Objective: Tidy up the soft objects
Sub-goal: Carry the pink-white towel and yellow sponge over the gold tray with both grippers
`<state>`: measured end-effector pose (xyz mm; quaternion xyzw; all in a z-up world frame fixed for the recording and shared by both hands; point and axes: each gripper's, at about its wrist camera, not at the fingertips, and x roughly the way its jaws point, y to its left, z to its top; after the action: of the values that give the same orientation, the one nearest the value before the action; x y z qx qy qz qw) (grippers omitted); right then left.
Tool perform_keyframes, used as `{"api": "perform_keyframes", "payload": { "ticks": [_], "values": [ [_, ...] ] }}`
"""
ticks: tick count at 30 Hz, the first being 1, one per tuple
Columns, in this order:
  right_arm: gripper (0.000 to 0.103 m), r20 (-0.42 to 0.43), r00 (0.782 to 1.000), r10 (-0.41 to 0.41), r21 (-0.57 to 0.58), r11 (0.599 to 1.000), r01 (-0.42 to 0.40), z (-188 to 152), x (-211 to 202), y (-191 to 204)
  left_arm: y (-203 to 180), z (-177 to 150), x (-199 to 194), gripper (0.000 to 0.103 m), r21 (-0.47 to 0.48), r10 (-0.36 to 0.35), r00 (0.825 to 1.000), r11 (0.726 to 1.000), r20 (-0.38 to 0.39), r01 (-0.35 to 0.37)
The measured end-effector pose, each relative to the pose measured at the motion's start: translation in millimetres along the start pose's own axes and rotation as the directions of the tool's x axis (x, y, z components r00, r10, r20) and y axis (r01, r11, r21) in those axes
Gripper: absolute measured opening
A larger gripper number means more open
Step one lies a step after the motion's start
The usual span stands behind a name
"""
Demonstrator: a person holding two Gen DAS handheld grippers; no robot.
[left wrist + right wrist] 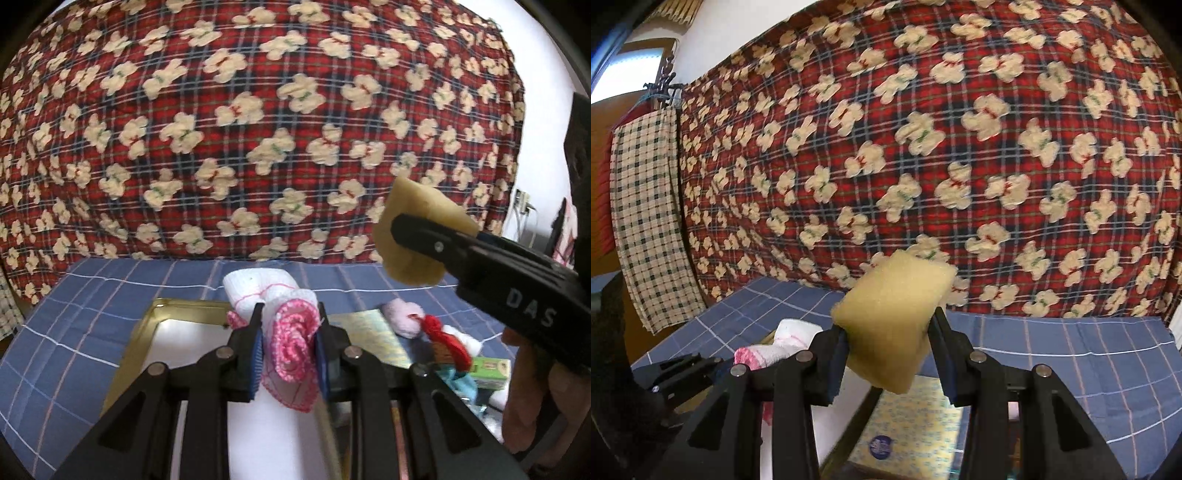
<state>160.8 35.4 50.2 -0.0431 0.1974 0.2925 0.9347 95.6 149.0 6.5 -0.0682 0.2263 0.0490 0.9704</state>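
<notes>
My left gripper [289,343] is shut on a rolled pink and white cloth [291,350], held above a gold-rimmed white tray [147,325]. The same cloth [783,345] shows low at the left of the right wrist view, with the left gripper [718,363] gripping it. My right gripper [888,339] is shut on a yellow sponge [892,317], lifted over the blue checked table cloth [1071,354]. Seen from the left wrist, that sponge [410,236] hangs at the right, pinched by the right gripper [399,225], with a hand [535,391] behind it.
A red plaid curtain with cream bears [258,129] fills the back. On the table at the right lie a pink soft ball [400,317], a doll with red yarn hair [447,343] and a green box [491,371]. A yellow patterned pack [916,428] lies below the sponge. A checked towel [646,221] hangs at left.
</notes>
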Motion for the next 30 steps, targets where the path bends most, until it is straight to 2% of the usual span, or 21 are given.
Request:
{"api": "perform_keyframes", "payload": {
  "ticks": [11,30],
  "values": [
    [0.045,-0.104,0.993,0.051,-0.021,0.998,-0.054,-13.9,34.8,29.5,40.3,-4.1,12.0,0.022,-0.015,0.076,0.996,0.997,-0.042,-0.076],
    [0.045,-0.193,0.98,0.058,-0.047,0.997,-0.068,-28.7,69.3,53.8,72.9,-15.1,31.7,0.022,-0.015,0.114,0.987,0.993,-0.116,-0.117]
  ]
}}
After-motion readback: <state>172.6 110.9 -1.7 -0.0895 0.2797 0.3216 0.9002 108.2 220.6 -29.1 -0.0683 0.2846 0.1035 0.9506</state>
